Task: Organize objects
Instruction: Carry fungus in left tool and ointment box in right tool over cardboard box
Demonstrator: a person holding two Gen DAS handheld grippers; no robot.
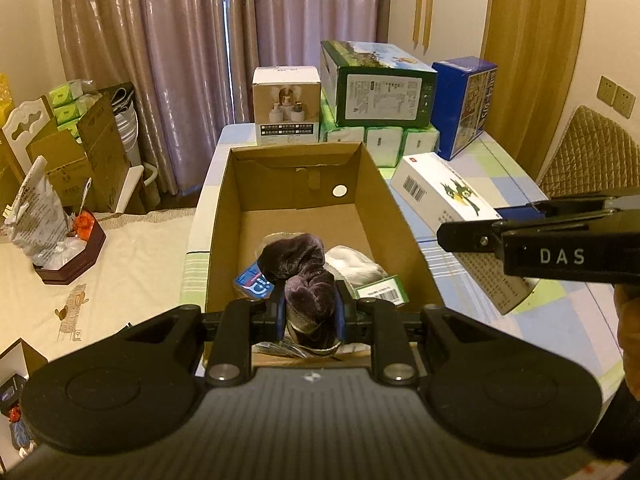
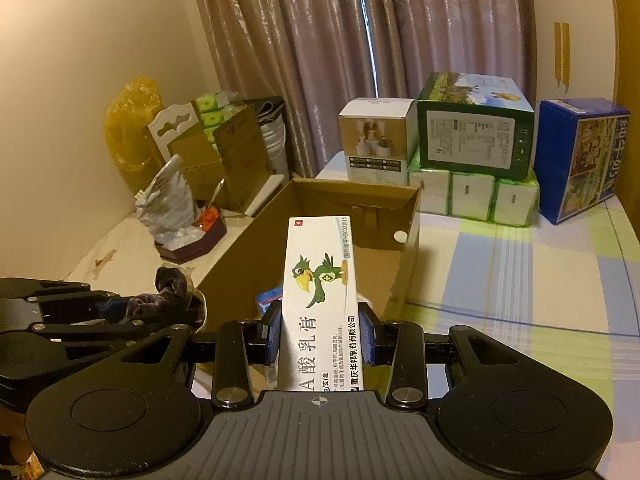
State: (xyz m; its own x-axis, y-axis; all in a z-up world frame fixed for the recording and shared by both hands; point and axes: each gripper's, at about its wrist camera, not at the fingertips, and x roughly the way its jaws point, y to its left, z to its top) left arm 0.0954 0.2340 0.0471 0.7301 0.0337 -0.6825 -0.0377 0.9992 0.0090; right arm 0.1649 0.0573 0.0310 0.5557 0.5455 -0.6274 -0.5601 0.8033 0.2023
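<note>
Purple curtains (image 1: 168, 60) hang behind a tabletop (image 2: 520, 272) covered in a pastel checked cloth, where an open cardboard box (image 1: 228, 216) stands. At the box's near end the left gripper (image 1: 311, 312) is clamped on a dark velvet cloth (image 1: 308, 276), held bunched between its blue pads just above the box's near edge. Beneath it inside the box lie a blue packet (image 1: 254, 282), a white bundle (image 1: 352, 264) and a green-edged label (image 1: 382, 290). The right gripper (image 2: 320, 332) is closed on a long white carton (image 2: 320, 288) printed with a green parrot, gripped near its lower end and pointing forward over the box's near right corner; from the left wrist view the carton (image 1: 448, 200) hovers just beside the box's right wall. Behind the box stand a small white box (image 1: 286, 104), a green box (image 1: 380, 88) stacked on tissue packs (image 1: 384, 144), and a blue box (image 1: 464, 104). To the left, a dark tray (image 1: 72, 260) holding a plastic bag sits on a cream surface.
</note>
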